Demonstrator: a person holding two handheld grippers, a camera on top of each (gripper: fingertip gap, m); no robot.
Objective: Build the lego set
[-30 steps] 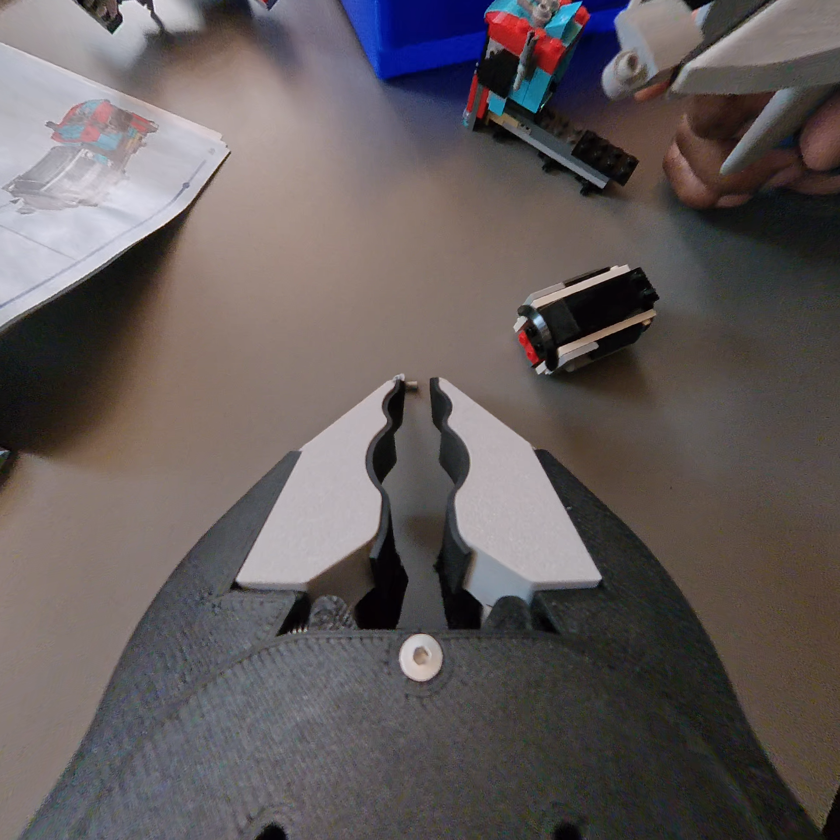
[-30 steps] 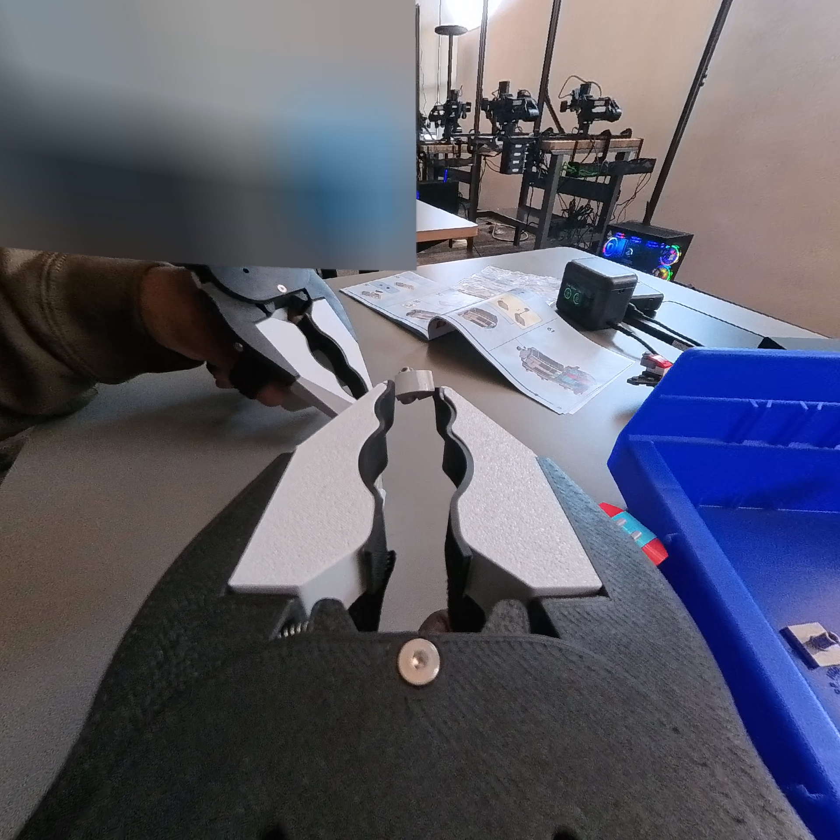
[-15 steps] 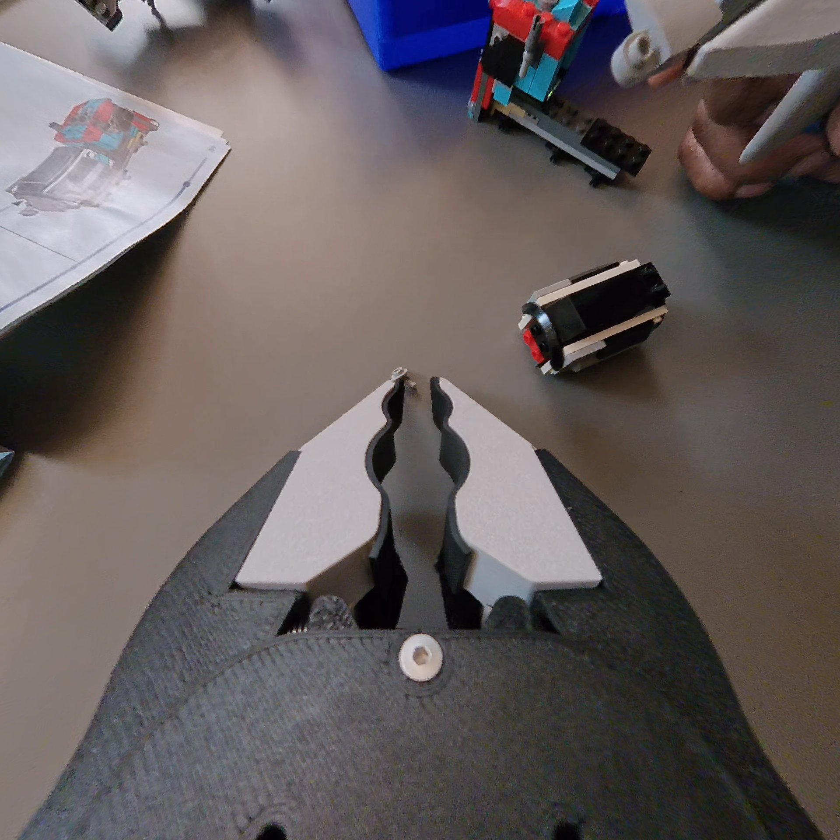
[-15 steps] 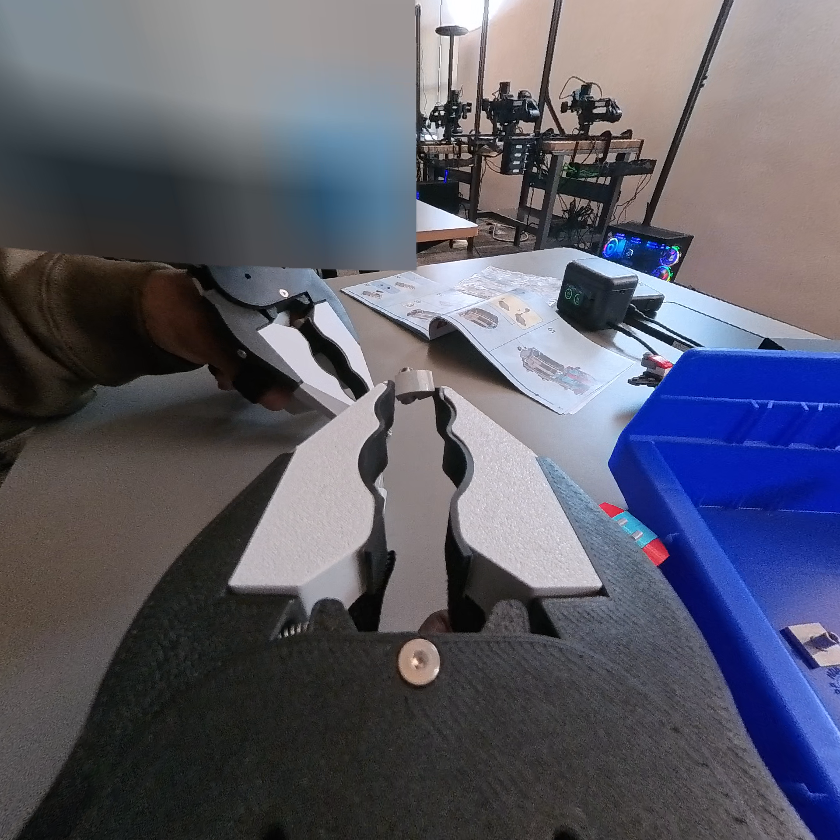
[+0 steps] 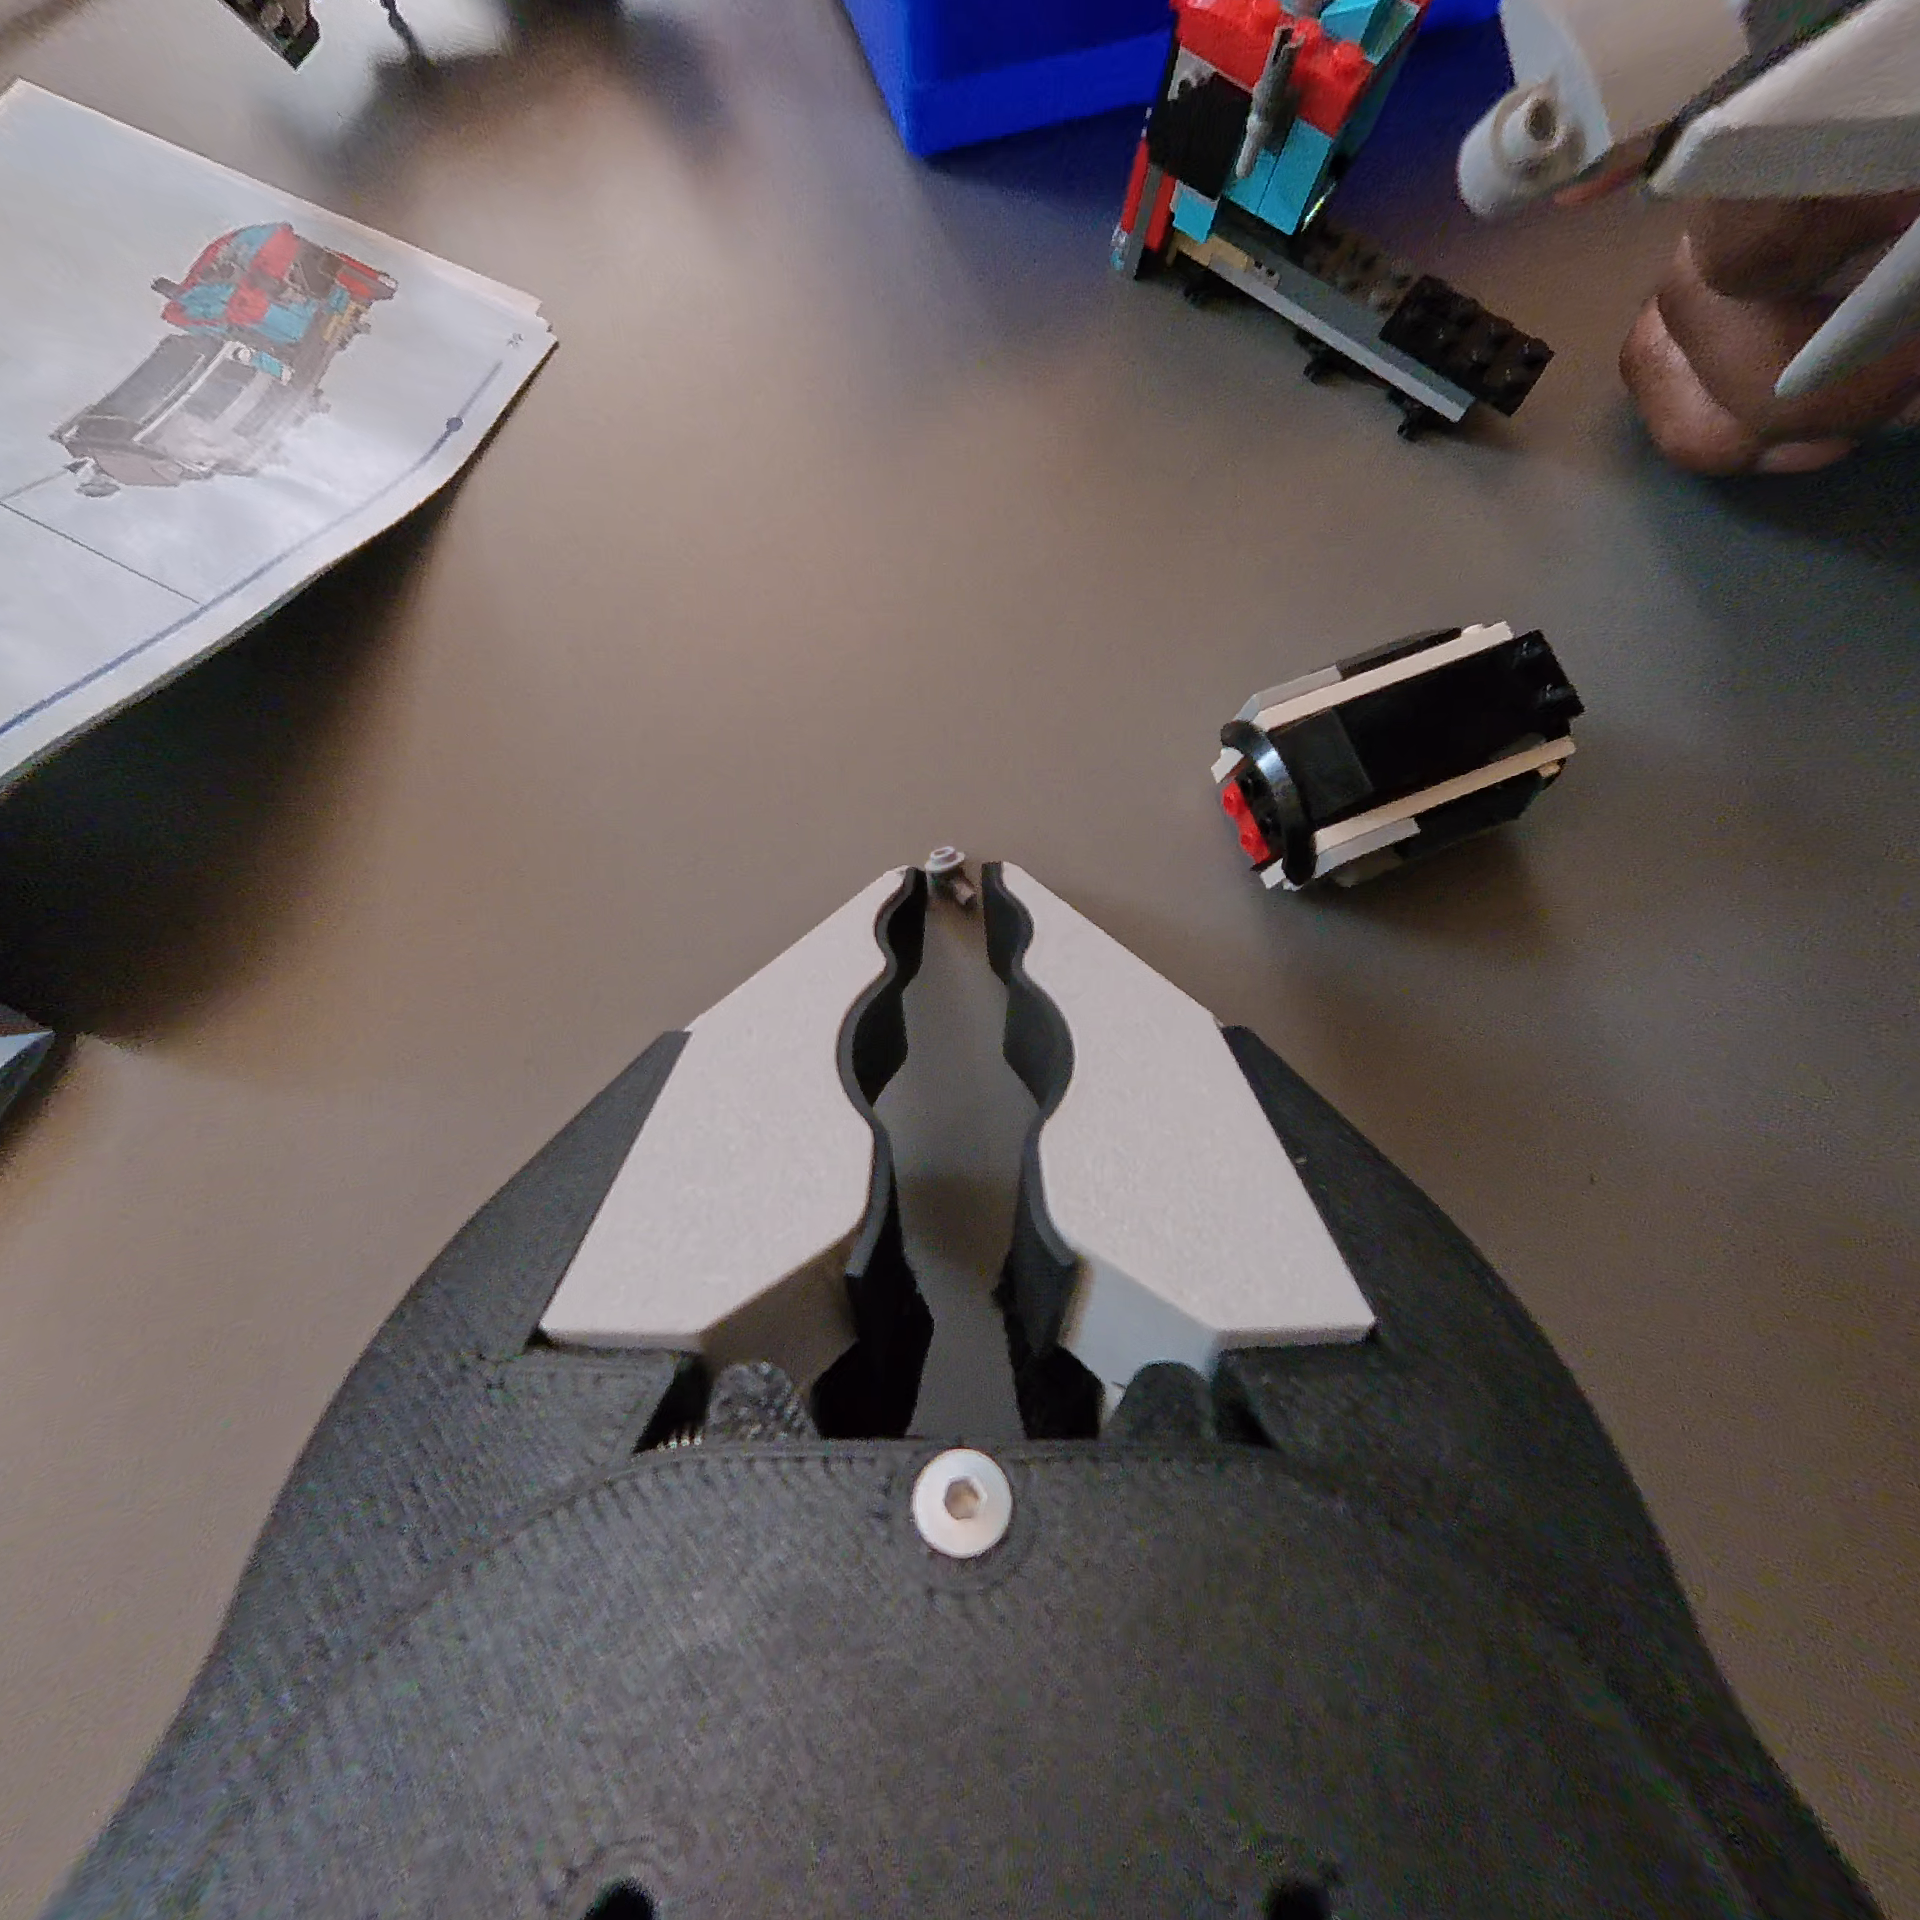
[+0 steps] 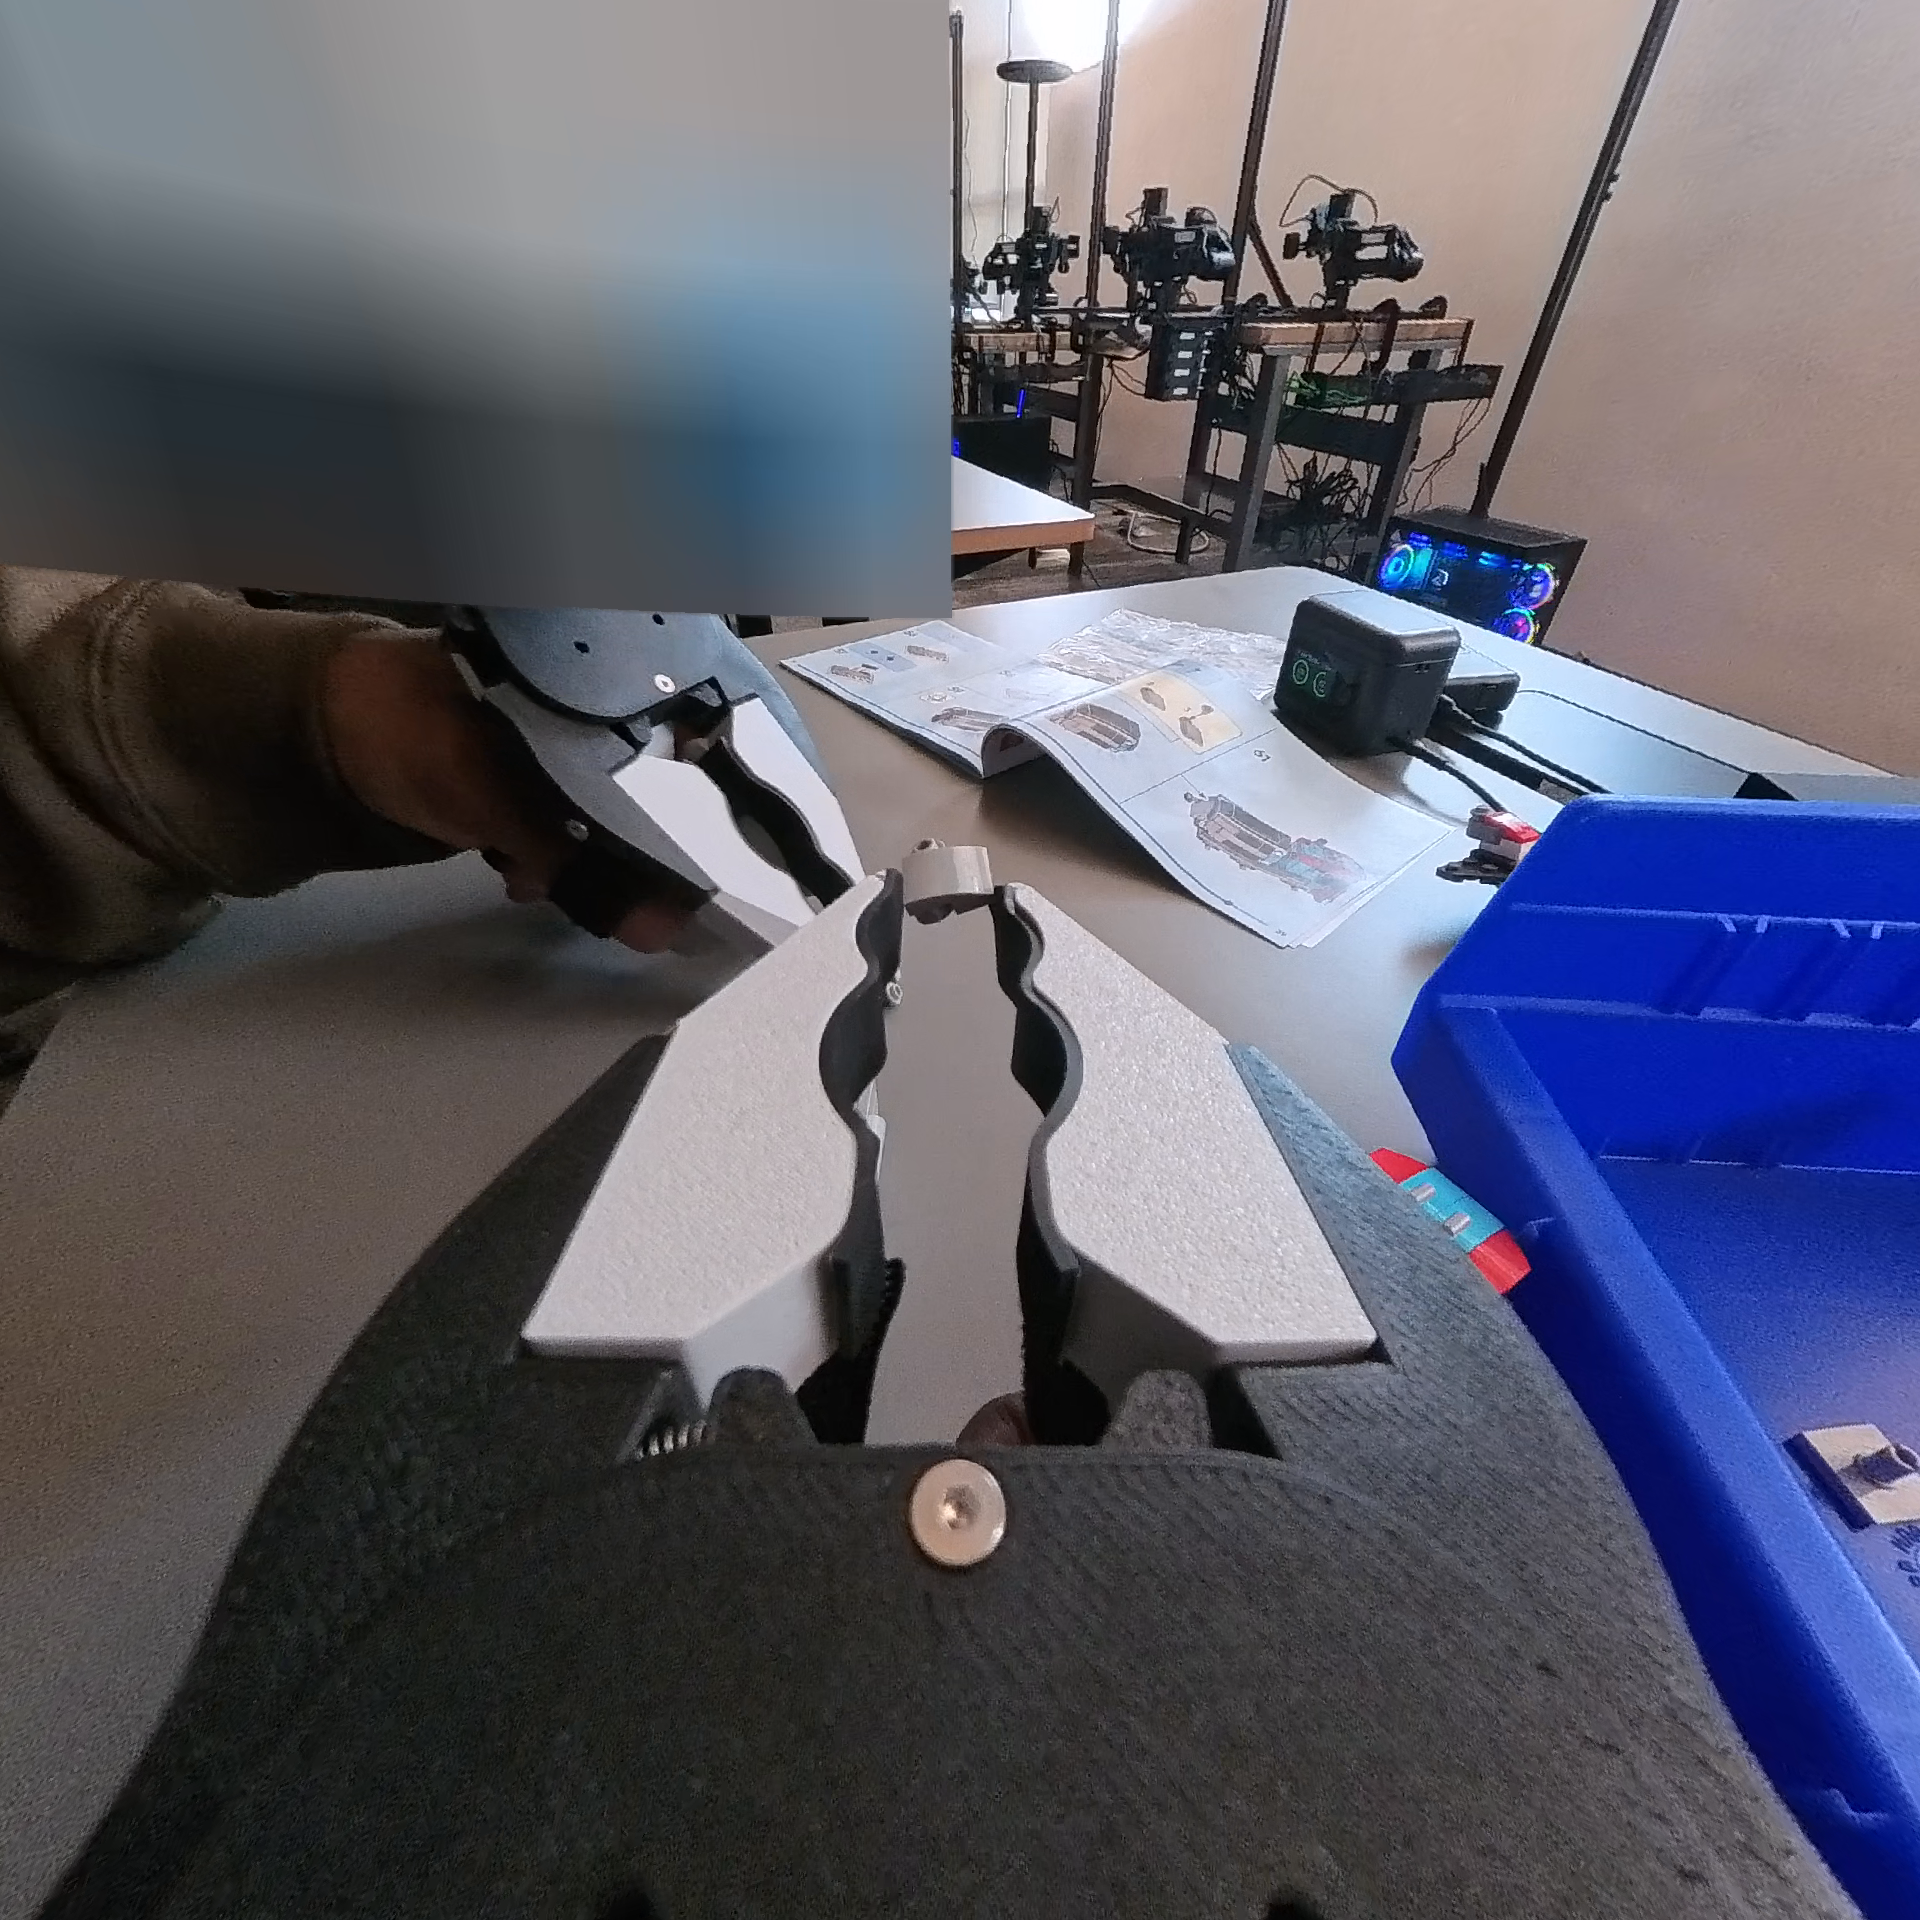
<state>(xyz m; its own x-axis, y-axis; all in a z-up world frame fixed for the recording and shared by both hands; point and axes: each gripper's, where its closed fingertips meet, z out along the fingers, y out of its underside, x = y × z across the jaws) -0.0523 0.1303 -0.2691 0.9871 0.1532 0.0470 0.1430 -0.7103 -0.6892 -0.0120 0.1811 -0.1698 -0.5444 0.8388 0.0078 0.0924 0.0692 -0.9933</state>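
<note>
Our left hand-held gripper (image 5: 954, 883) hangs just above the grey surface (image 5: 831, 571), well short of the blue bin (image 5: 997, 73), with its jaws nearly together on a tiny grey piece (image 5: 948, 868) with a peg. The piece sits against one fingertip, and we cannot tell how firmly the other pad bears on it. Our right hand-held gripper (image 6: 945, 904) is closed on a light grey round brick (image 6: 948, 871), which is pinched at the very tips with a pad pressed to each side and carried clear of the surface, just beside the bin's near corner. From the left wrist view we see that same brick at the tips of the right hand-held gripper, with a hand (image 5: 1745, 353) under it resting on the surface. A red, teal and black model (image 5: 1257, 135) stands up against the bin's front wall on a long grey and black base. A stubby black and white barrel-shaped build (image 5: 1403, 758) lies on its side farther from the bin, between the model and our left fingertips. An open instruction booklet (image 5: 208, 364) lies flat, well apart from the bin on its far side from the model. Beyond the bin sits a black box (image 6: 1361, 675) with cables, and a small grey part lies inside the bin.
</note>
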